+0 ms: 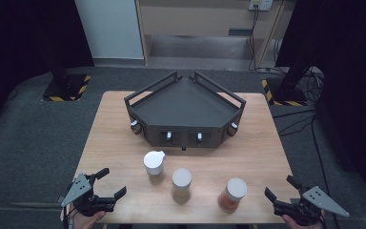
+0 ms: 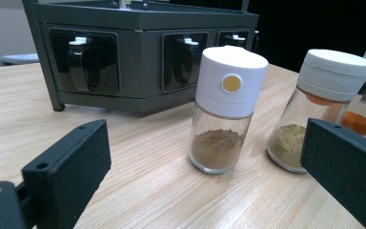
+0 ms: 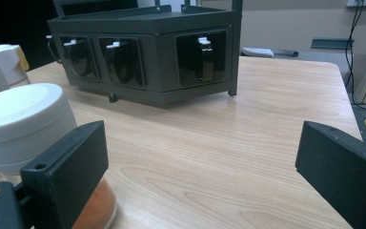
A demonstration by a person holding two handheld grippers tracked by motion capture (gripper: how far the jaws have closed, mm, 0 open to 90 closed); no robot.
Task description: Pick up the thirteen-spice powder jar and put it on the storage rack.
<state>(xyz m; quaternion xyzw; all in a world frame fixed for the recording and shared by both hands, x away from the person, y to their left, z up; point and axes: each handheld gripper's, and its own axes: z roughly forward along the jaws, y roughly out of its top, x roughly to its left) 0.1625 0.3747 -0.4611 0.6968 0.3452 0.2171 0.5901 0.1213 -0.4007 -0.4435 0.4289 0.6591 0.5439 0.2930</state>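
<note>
glass jars, three of them with white lids, stand in a loose row on the near half of the bench (image 1: 124, 143): the brown-powder jar (image 1: 154, 162) leftmost, the tan-powder jar (image 1: 181, 185) in the middle, the orange-powder jar (image 1: 232, 194) nearest the front edge. the left claw (image 1: 106, 183) and right claw (image 1: 276, 191) hover at the near corners, both spread wide with nothing between them. bare wood lies between jars and the single dark rack (image 1: 186, 112) behind; its front seems to hold four slots.

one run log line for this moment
left tongs: open, empty | right tongs: open, empty | three spice jars: upright before rack
</note>
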